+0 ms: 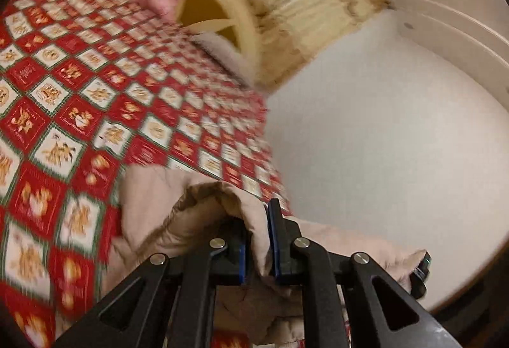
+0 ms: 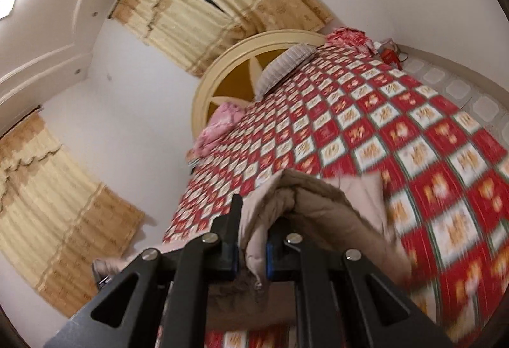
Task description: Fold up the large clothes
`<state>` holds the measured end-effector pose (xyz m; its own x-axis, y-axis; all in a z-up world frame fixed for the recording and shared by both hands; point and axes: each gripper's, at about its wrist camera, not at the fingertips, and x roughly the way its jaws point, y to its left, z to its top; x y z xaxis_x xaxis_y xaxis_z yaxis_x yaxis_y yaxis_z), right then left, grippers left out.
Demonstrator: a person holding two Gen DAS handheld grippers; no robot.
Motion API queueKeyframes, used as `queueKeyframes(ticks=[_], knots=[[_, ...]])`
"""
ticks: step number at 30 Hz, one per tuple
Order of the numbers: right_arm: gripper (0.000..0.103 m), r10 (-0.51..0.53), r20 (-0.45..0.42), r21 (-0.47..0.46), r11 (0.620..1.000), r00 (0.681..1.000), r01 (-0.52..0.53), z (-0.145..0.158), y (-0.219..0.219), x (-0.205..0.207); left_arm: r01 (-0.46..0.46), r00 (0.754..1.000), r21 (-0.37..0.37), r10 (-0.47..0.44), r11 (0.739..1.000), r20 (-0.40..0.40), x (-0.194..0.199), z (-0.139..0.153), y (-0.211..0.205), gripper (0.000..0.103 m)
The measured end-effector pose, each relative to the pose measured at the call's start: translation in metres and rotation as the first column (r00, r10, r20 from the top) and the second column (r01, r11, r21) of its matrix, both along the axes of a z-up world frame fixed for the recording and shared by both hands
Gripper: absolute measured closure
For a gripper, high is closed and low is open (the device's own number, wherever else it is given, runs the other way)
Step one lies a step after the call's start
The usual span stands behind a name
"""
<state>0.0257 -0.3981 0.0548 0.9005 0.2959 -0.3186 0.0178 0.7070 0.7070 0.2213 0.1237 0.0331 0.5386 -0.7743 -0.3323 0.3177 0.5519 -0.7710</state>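
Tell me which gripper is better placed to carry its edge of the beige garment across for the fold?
Roughly even, slight edge to the right gripper: like the left gripper, it is clamped on the beige garment, but more open bedspread lies ahead of it.

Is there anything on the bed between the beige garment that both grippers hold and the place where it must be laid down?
Nothing visible. The left gripper and right gripper both pinch the beige garment, and the red checked bedspread ahead is bare. The striped pillow and pink pillow lie far off by the headboard.
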Motion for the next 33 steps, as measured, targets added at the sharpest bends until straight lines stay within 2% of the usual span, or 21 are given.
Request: queueKeyframes(ticks=[2, 5, 7, 9, 10, 11, 14, 18, 19, 21, 22, 23, 24, 25, 26, 28, 29, 30, 32, 33], knots=[[0.089, -0.029, -0.038, -0.033, 0.999, 0.999, 0.028, -0.012, -0.003, 0.044, -0.053, 0.996, 0.033, 0.056, 0.998, -0.076, 0.049, -0.020, -0.012, 0.092], [0.088, -0.089, -0.109, -0.097, 0.992, 0.990, 0.078, -0.043, -0.008, 0.097, -0.101, 0.979, 0.102, 0.117, 0.990, -0.167, 0.099, -0.053, -0.026, 0.091], [0.087, -0.137, -0.167, -0.132, 0.984, 0.976, 0.116, -0.076, -0.012, 0.134, -0.128, 0.953, 0.168, 0.168, 0.978, -0.253, 0.130, -0.086, -0.034, 0.088], [0.084, -0.164, -0.209, -0.118, 0.983, 0.964, 0.141, -0.108, -0.019, 0.159, -0.127, 0.924, 0.191, 0.186, 0.973, -0.334, 0.153, -0.116, -0.038, 0.086], [0.079, -0.176, -0.229, -0.095, 0.983, 0.957, 0.158, -0.133, -0.024, 0.172, -0.125, 0.913, 0.183, 0.185, 0.975, -0.363, 0.158, -0.127, -0.038, 0.085], [0.077, -0.186, -0.240, -0.088, 0.982, 0.953, 0.169, -0.144, -0.027, 0.178, -0.124, 0.899, 0.159, 0.179, 0.979, -0.399, 0.163, -0.140, -0.037, 0.084], [0.074, -0.186, -0.292, -0.043, 0.982, 0.938, 0.182, -0.187, -0.031, 0.192, -0.114, 0.879, 0.047, 0.122, 0.992, -0.461, 0.169, -0.158, -0.027, 0.080], [0.069, -0.175, -0.271, -0.025, 0.984, 0.946, 0.175, -0.194, -0.033, 0.188, -0.129, 0.862, -0.096, 0.063, 0.987, -0.504, 0.168, -0.157, 0.004, 0.078], [0.067, -0.162, -0.272, -0.009, 0.986, 0.949, 0.166, -0.194, -0.036, 0.186, -0.141, 0.858, -0.102, 0.070, 0.985, -0.508, 0.167, -0.153, 0.008, 0.077], [0.063, -0.140, -0.267, 0.027, 0.988, 0.954, 0.152, -0.186, -0.039, 0.181, -0.157, 0.865, -0.054, 0.111, 0.986, -0.489, 0.162, -0.135, 0.013, 0.075], [0.060, -0.138, -0.249, 0.045, 0.987, 0.959, 0.154, -0.178, -0.042, 0.175, -0.172, 0.883, 0.036, 0.170, 0.984, -0.439, 0.157, -0.116, 0.012, 0.070], [0.054, -0.143, -0.232, 0.052, 0.986, 0.962, 0.159, -0.171, -0.039, 0.172, -0.192, 0.895, 0.119, 0.224, 0.974, -0.386, 0.153, -0.102, 0.012, 0.059], [0.048, -0.153, -0.197, 0.055, 0.985, 0.969, 0.166, -0.159, -0.038, 0.165, -0.220, 0.902, 0.199, 0.277, 0.955, -0.331, 0.150, -0.087, 0.011, 0.051], [0.029, -0.178, -0.146, 0.039, 0.982, 0.973, 0.186, -0.139, -0.038, 0.150, -0.264, 0.907, 0.265, 0.332, 0.927, -0.259, 0.143, -0.069, 0.012, 0.039], [0.011, -0.211, -0.108, 0.009, 0.977, 0.972, 0.213, -0.123, -0.036, 0.139, -0.301, 0.905, 0.295, 0.369, 0.907, -0.210, 0.138, -0.058, 0.013, 0.035], [0.005, -0.244, -0.029, -0.065, 0.968, 0.969, 0.241, -0.094, -0.027, 0.118, -0.365, 0.895, 0.359, 0.430, 0.859, -0.121, 0.127, -0.036, 0.010, 0.035], [0.011, -0.231, -0.005, -0.110, 0.967, 0.973, 0.229, -0.081, -0.020, 0.115, -0.377, 0.896, 0.404, 0.438, 0.833, -0.067, 0.121, -0.026, 0.001, 0.035], [0.020, -0.198, 0.010, -0.171, 0.965, 0.980, 0.197, -0.066, -0.008, 0.115, -0.365, 0.909, 0.456, 0.417, 0.812, -0.014, 0.118, -0.018, -0.014, 0.035], [0.053, -0.136, -0.015, -0.314, 0.941, 0.991, 0.124, -0.047, 0.022, 0.120, -0.311, 0.941, 0.517, 0.334, 0.797, 0.050, 0.115, -0.013, -0.051, 0.035], [0.060, -0.115, -0.033, -0.377, 0.921, 0.993, 0.094, -0.042, 0.039, 0.127, -0.262, 0.961, 0.551, 0.267, 0.792, 0.072, 0.112, -0.012, -0.080, 0.035]])
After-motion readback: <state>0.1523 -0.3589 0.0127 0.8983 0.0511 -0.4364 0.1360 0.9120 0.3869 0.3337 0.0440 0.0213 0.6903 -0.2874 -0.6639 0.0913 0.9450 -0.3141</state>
